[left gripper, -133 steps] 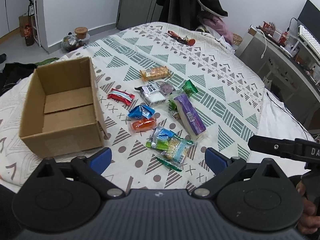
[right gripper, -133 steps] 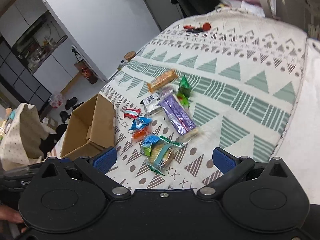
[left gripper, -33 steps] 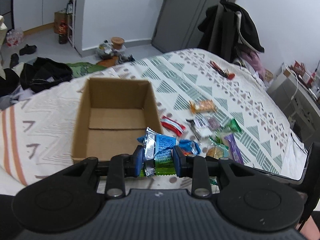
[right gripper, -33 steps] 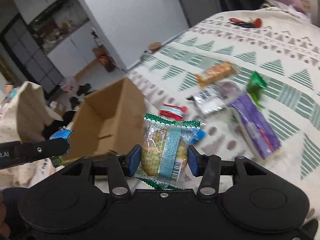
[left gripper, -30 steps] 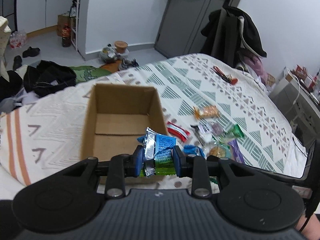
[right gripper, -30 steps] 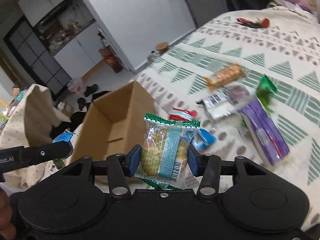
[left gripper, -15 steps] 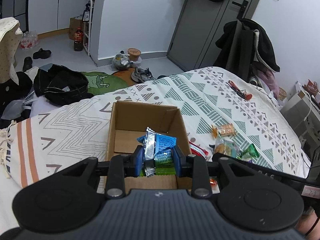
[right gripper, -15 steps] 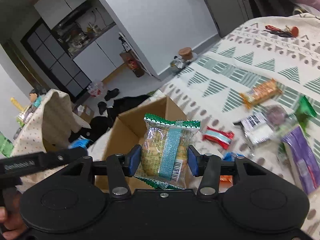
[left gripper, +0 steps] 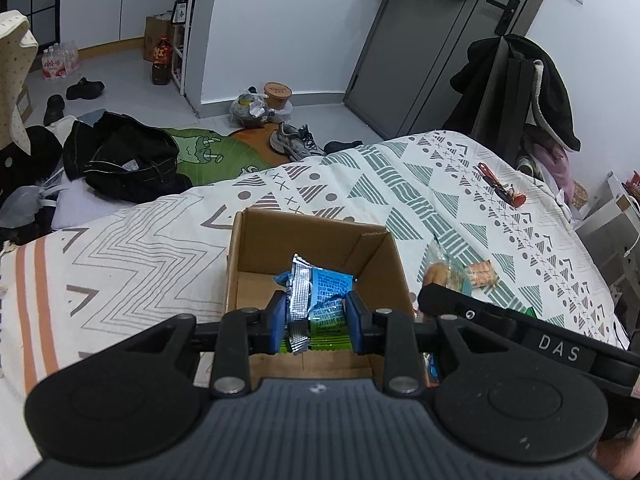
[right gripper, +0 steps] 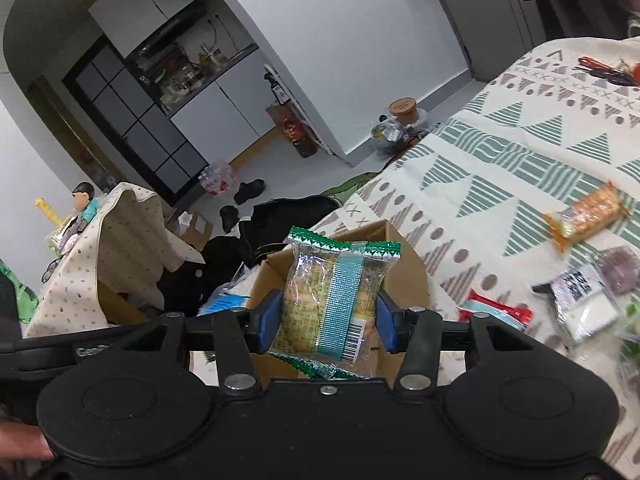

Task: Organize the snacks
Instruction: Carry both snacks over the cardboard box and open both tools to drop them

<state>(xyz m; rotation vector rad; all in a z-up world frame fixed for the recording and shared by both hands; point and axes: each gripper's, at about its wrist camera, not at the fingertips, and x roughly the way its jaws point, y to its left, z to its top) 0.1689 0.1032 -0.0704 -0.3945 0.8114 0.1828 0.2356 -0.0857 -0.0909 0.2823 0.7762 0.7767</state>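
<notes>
An open cardboard box (left gripper: 256,248) rests on the patterned bedspread. My left gripper (left gripper: 316,322) is shut on a blue snack packet (left gripper: 326,292), with a green packet pinched beneath it, and hangs over the box's near side. My right gripper (right gripper: 326,322) is shut on a clear biscuit packet with green edges (right gripper: 332,296), held above the same cardboard box (right gripper: 404,280). In the left wrist view the right gripper's black body (left gripper: 520,340) crosses just right of the box. Loose snacks stay on the bedspread: an orange cracker pack (right gripper: 584,214), a red packet (right gripper: 498,312) and a white packet (right gripper: 580,304).
Black clothes (left gripper: 120,160), shoes (left gripper: 292,142) and a green mat (left gripper: 216,158) lie on the floor beyond the bed's edge. A red tool (left gripper: 500,188) sits far back on the bedspread (left gripper: 400,184). A coat-draped chair (left gripper: 516,88) stands at the back right.
Both grippers, each holding its packet, have risen and moved toward the box, which now lies right under them. Neither grip has changed over the last second.
</notes>
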